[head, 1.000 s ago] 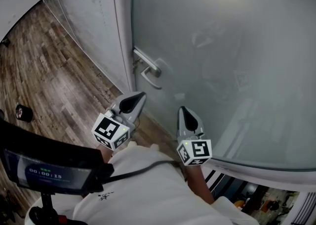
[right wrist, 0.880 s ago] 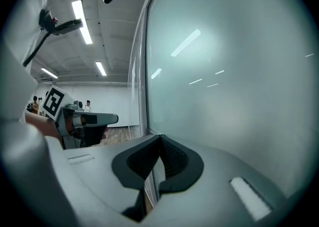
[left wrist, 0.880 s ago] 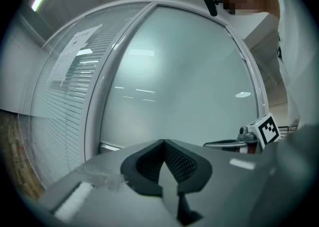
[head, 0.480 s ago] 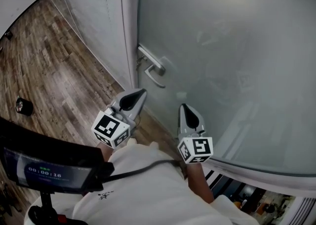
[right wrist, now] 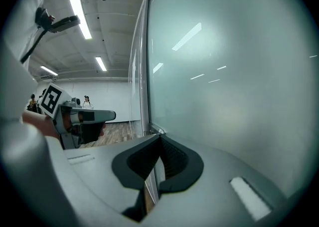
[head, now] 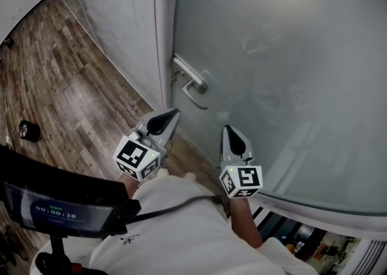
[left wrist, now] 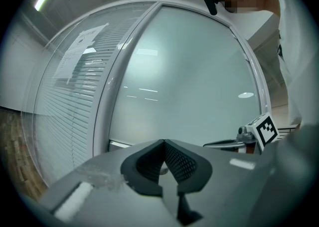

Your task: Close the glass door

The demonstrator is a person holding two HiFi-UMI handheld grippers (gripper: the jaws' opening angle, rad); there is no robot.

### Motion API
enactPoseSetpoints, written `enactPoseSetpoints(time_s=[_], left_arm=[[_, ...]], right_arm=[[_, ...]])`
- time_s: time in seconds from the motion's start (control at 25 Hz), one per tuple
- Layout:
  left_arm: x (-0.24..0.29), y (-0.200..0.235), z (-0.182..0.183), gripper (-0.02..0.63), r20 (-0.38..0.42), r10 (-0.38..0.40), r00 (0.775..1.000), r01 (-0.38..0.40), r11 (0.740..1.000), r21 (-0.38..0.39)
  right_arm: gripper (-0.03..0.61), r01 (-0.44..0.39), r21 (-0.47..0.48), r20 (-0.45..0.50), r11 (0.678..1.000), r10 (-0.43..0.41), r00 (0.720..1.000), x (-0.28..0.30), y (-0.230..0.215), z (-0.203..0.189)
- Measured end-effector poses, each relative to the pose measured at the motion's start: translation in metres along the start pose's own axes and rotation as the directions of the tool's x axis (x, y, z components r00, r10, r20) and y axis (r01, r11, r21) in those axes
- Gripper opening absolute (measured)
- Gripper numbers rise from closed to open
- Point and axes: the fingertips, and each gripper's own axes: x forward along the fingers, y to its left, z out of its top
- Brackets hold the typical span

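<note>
Glass door [head: 290,56] frosted pale grey-green, its handle [head: 192,79] silver; frame [head: 162,26] left of door white; floor [head: 66,98] left of door brown wood-plank.

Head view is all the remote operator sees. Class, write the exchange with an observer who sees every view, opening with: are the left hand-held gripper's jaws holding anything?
Observer: No. In the left gripper view the left hand-held gripper has its jaws together, with nothing between them.
Operator: And the right one?
Observer: The right gripper view shows the right hand-held gripper shut and empty, beside the glass door.
Operator: What is overhead?
Observer: Lit strip lights on the ceiling.
</note>
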Motion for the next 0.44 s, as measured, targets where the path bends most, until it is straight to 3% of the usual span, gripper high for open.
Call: enactPoseSetpoints(time_s=[0.44], left_arm=[[-0.012,0.047,0.001,0.000,0.000,-0.007,1.000,0.007,1.000,-0.021]], right_arm=[[0.008,0.015,-0.009,-0.034,1.000,-0.015,0.999,0.033,0.024,0.003]])
